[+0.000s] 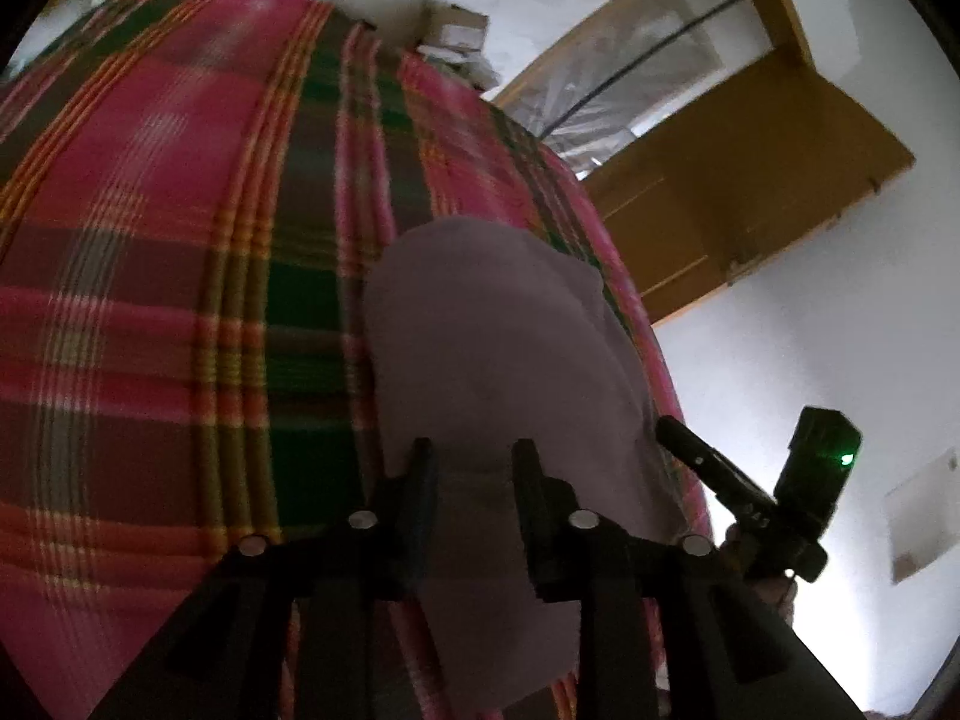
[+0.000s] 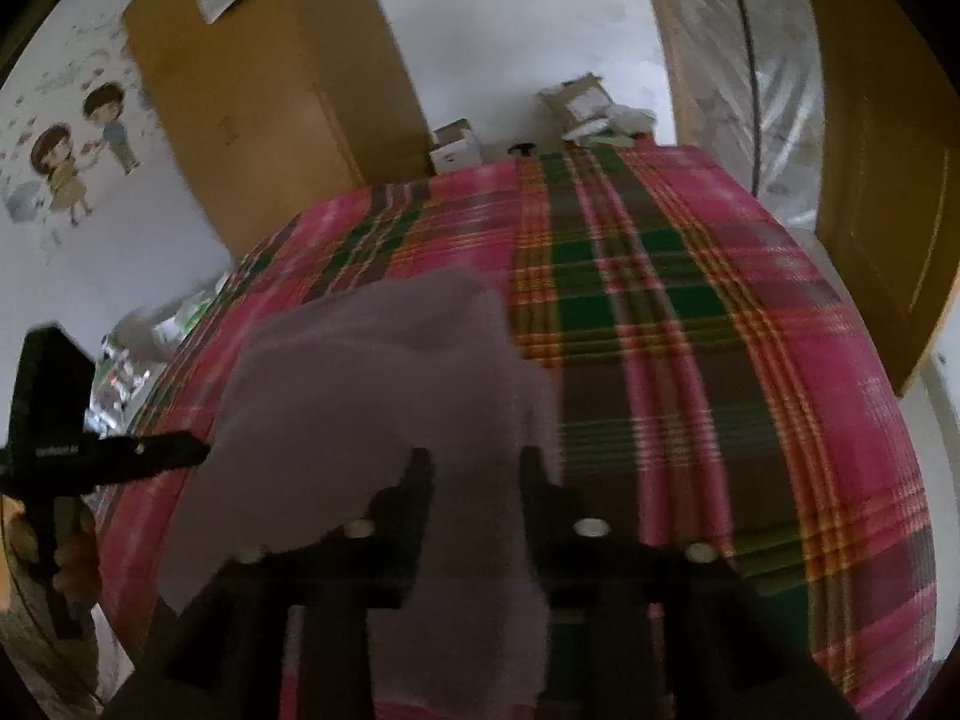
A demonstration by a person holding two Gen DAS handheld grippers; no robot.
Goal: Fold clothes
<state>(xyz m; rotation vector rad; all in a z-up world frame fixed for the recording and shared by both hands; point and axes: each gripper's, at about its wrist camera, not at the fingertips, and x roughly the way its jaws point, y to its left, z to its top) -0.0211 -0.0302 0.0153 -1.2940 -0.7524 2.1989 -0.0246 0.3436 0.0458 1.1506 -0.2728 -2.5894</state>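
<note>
Status: folding is in progress and judged incomplete. One pale lilac garment (image 1: 498,360) lies on the bed, on the plaid bedspread (image 1: 180,300), near the bed edge at 6 o'clock in both wrist views. In the right wrist view the garment (image 2: 372,372) appears rumpled, with an uneven upper outline at 12 o'clock; no flat, squared fold is visible. Both views are motion-blurred, so fold lines cannot be confirmed.

Left tool (image 1: 474,456): fingers stand apart with garment cloth between them; whether the cloth is pinched cannot be told.
Right tool (image 2: 477,462): same condition; fingers apart, cloth between, grip undetermined.

Remaining work, as judged: flatten the garment, complete the folds, set it down squared.

Count:
- Garments: one
- Tools: two, each also seen from the opposite camera (right tool at 4 o'clock in the left view, left tool at 8 o'clock in the right view)
- Beds: one
- Cardboard boxes (image 2: 456,147) beyond the far bed edge at 12 o'clock: at least two
- Wall stickers of cartoon figures (image 2: 78,144): two figures
</note>
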